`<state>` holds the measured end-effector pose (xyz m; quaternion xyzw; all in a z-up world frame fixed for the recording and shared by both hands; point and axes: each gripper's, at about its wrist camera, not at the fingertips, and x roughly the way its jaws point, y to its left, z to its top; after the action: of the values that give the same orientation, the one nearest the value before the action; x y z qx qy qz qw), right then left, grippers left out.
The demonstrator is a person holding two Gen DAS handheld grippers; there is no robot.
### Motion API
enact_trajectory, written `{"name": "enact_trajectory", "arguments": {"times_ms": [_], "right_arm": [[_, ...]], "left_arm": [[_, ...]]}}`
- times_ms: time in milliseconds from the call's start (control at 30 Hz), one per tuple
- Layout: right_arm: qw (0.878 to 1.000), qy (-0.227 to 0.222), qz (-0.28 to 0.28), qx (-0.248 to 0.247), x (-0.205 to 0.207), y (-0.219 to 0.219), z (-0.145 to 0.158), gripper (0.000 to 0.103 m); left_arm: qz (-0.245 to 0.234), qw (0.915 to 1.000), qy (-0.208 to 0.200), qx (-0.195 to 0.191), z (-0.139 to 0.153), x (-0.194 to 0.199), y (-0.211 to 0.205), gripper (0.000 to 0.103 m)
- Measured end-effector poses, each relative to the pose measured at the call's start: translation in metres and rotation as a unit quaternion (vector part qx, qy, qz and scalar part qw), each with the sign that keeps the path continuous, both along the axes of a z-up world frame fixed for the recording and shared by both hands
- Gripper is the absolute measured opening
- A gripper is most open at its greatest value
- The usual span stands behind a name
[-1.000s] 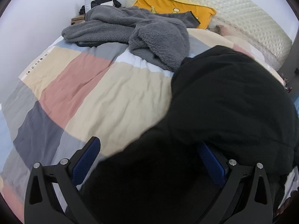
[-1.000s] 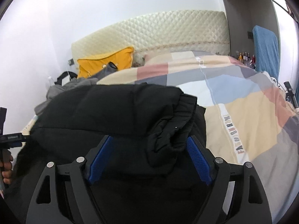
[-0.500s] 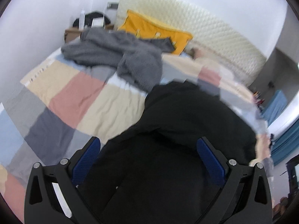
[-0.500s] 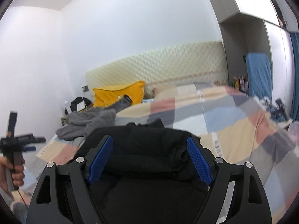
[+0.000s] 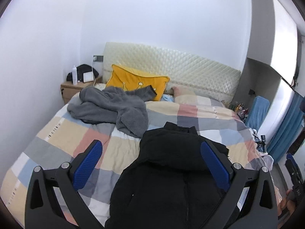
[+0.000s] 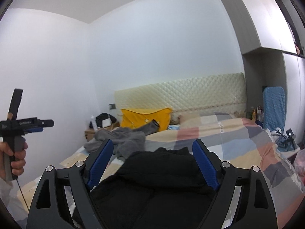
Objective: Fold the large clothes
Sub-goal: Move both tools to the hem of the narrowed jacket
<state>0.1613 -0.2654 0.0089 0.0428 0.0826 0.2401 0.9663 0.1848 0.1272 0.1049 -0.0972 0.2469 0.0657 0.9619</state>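
White walls stand round a bed point(image 5: 118, 148) with a checked quilt. On it lies a black coat point(image 5: 171, 171), with a grey fleece point(image 5: 114, 108) by the yellow pillow point(image 5: 137, 80). Left gripper point(image 5: 152, 162) is wide open over the coat. Right gripper point(image 6: 153, 162) is opening, the coat loose below its blue pads

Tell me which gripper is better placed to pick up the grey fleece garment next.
Left, probably: the grey fleece garment lies on the left half of the bed, and the left gripper, open, is on that side.
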Motion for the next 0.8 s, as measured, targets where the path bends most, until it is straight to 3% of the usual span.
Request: {"name": "enact_trajectory", "arguments": {"times_ms": [233,367,500,633,800], "right_arm": [[0.999,0.021,-0.009,-0.031,-0.032,-0.009,0.019,0.086],[0.996,0.059,0.006,-0.061,-0.036,-0.029,0.025,0.086],[0.994,0.077,-0.008,-0.083,-0.040,-0.064,0.028,0.086],[0.990,0.111,-0.032,-0.081,-0.031,-0.110,0.022,0.086],[0.984,0.164,-0.041,-0.048,-0.012,-0.153,-0.017,0.086]], "left_arm": [[-0.012,0.9999,-0.008,0.008,0.020,-0.052,0.020,0.103],[-0.013,0.9999,0.002,0.011,0.025,-0.066,0.031,0.103],[-0.020,0.9997,0.006,-0.009,0.031,-0.081,0.049,0.103],[-0.014,0.9997,0.022,-0.003,0.016,-0.077,0.063,0.103],[-0.024,0.9972,0.054,-0.046,-0.031,-0.060,0.083,0.103]]}}
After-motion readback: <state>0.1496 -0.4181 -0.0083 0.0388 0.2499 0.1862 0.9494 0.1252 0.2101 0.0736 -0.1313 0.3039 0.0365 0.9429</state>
